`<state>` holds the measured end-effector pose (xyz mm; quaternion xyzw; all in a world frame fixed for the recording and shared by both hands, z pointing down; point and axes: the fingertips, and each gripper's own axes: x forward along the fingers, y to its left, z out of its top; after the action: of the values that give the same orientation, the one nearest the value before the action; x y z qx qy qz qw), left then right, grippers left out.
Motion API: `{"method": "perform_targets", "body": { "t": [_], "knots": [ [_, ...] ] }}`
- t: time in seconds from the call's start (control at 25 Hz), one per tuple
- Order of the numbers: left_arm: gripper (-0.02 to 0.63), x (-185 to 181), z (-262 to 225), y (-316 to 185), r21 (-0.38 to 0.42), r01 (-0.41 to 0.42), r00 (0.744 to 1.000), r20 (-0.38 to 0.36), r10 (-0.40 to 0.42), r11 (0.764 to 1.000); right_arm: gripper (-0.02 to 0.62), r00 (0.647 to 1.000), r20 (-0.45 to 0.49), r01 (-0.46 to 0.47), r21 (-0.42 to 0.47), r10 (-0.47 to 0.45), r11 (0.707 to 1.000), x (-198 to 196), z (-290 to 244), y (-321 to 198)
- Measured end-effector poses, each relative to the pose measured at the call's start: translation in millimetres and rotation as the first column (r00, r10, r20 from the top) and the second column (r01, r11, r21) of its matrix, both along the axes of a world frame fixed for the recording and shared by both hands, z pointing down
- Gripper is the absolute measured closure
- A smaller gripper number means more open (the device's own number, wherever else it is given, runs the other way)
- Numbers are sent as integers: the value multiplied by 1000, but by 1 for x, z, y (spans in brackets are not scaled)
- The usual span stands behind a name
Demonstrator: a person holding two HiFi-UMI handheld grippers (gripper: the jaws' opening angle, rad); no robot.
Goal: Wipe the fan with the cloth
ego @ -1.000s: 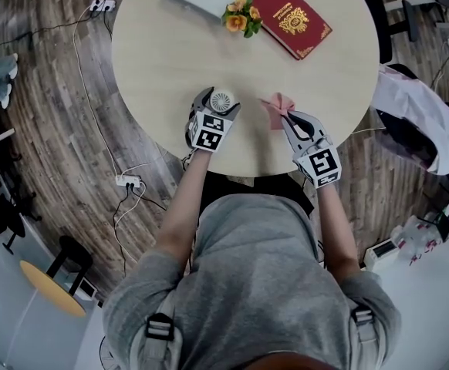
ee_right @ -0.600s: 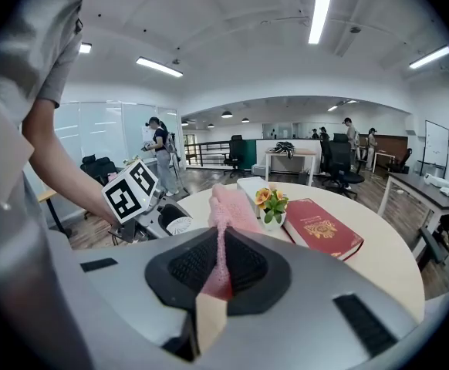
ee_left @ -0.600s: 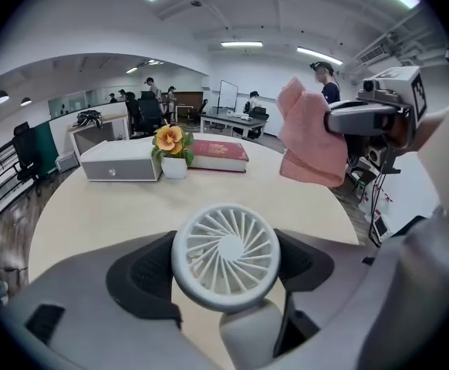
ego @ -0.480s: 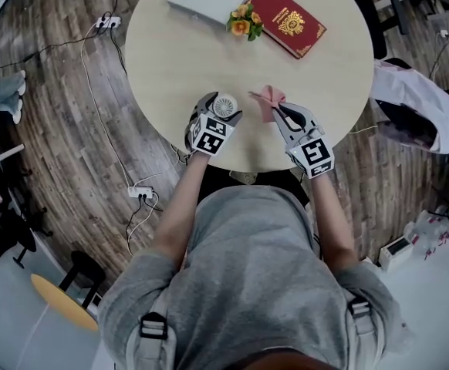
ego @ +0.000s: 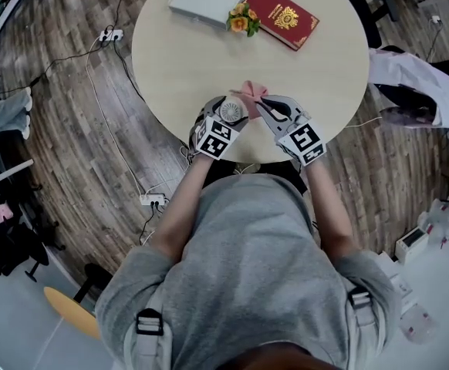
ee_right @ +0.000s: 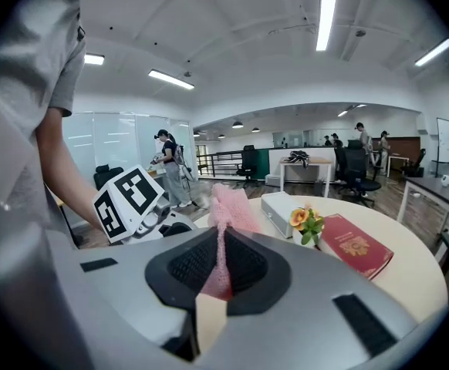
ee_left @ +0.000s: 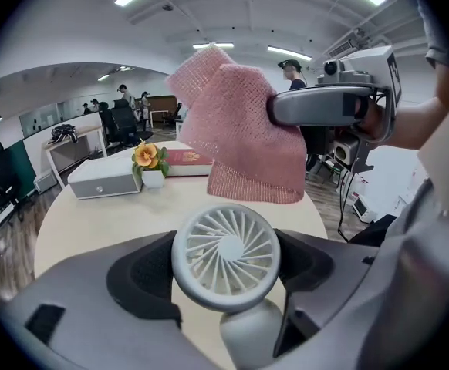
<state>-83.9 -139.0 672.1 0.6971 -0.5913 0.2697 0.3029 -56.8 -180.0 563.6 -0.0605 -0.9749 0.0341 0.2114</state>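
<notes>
A small white handheld fan [ee_left: 224,257] [ego: 230,111] is clamped between the jaws of my left gripper [ee_left: 224,272] [ego: 226,116], its round grille facing the camera. My right gripper [ee_right: 221,272] [ego: 259,106] is shut on a pink knitted cloth [ee_right: 226,214] [ego: 250,92]. In the left gripper view the cloth [ee_left: 240,133] hangs just above and behind the fan, held up by the right gripper's arm. In the head view the cloth sits right beside the fan's head, over the near edge of the round table [ego: 186,60].
At the table's far side lie a white box [ego: 200,3], a small pot of orange flowers [ego: 239,18] and a dark red book [ego: 282,15]. Cables and a power strip [ego: 152,200] lie on the wooden floor. A chair with a white garment [ego: 410,79] stands at right.
My right gripper has carried the pink cloth leftward, from apart on the table to right beside the fan. The left gripper kept hold of the fan and barely moved.
</notes>
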Motion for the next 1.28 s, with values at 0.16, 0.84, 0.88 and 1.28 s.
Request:
{"method": "perform_targets", "body": {
  "t": [0.16, 0.84, 0.88, 1.28],
  "knots": [
    [224, 9, -13, 8, 14, -45, 999, 10, 45, 999, 565, 1000, 0, 30, -25, -30, 999, -6, -3, 22],
    [224, 11, -61, 48, 119, -208, 976, 96, 197, 971, 566, 990, -5, 141, 8, -141, 990, -48, -20, 128],
    [224, 11, -62, 51, 120, -222, 972, 107, 210, 968, 566, 989, -18, 149, 23, -149, 989, -49, -19, 135],
    [224, -10, -60, 77, 114, -269, 957, 145, 252, 956, 566, 985, -70, 155, -38, -157, 987, -53, -6, 165]
  ]
}}
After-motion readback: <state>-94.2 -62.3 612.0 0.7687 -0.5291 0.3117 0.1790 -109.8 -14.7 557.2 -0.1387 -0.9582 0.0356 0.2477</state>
